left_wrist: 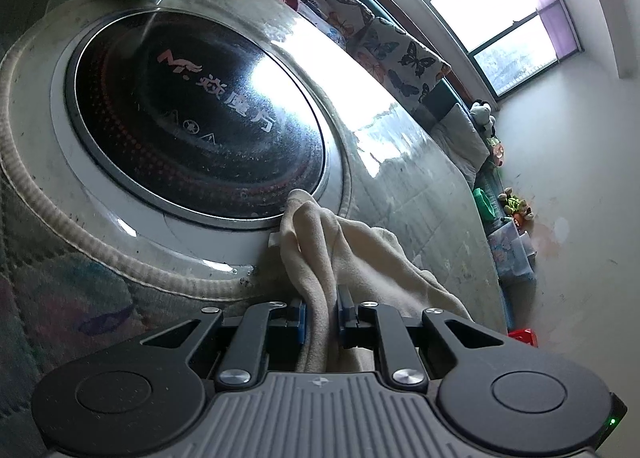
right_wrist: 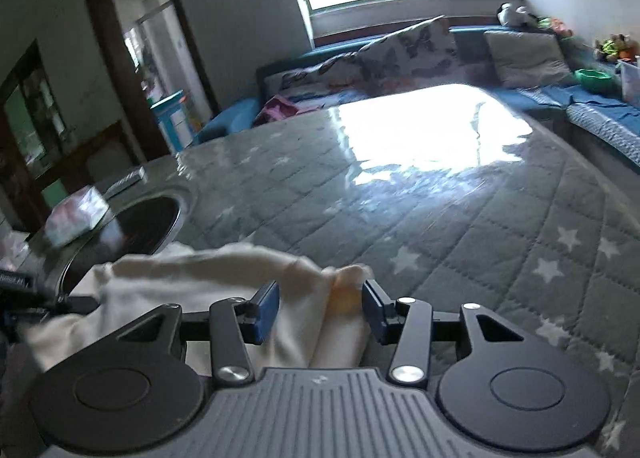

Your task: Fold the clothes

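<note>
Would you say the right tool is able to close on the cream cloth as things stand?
Probably yes: the cream cloth already lies between the open fingers of the right tool, and nothing blocks them.

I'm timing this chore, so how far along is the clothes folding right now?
Early on. No finished fold or stack shows. In hand: the left gripper is shut on the cream garment, and the right gripper has the same cloth between its jaws, but they stand wide, so that grip isn't closed. Left: spread it on the quilted table cover, fold it, set it down.
</note>
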{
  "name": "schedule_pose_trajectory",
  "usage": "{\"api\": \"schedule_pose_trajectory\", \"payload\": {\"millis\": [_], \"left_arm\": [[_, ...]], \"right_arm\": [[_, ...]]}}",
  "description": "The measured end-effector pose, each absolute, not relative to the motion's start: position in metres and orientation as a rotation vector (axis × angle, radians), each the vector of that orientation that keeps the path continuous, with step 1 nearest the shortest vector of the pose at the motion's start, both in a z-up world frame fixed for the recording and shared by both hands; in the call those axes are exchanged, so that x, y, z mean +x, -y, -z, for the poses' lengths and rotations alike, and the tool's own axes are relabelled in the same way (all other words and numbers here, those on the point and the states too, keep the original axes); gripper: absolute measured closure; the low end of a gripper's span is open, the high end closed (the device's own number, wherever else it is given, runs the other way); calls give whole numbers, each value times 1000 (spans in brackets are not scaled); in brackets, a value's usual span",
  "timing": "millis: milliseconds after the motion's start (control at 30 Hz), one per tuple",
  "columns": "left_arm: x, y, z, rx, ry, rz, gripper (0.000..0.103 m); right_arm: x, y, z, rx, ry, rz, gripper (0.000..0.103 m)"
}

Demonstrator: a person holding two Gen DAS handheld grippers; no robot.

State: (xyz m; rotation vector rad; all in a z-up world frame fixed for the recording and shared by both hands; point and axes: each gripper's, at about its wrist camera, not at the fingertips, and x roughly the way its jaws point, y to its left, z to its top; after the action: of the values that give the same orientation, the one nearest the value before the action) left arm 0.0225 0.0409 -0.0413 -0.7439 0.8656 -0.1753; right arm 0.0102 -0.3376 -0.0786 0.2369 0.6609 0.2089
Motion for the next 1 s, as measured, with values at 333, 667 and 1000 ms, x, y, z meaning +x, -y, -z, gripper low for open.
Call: {"api": "schedule_pose_trajectory", "payload": {"millis": [333, 667, 1000], "left_arm": [[24, -32, 37, -661, -847, 173, 88], [28, -8, -2, -557, -776, 263, 90], [55, 61, -24, -458, -754, 378, 90]], "right_arm": [[7, 330, 82, 265, -684, -277, 87], [-14, 337, 48, 264, -579, -276, 92], [-24, 374, 10, 188, -492, -165, 92]]}}
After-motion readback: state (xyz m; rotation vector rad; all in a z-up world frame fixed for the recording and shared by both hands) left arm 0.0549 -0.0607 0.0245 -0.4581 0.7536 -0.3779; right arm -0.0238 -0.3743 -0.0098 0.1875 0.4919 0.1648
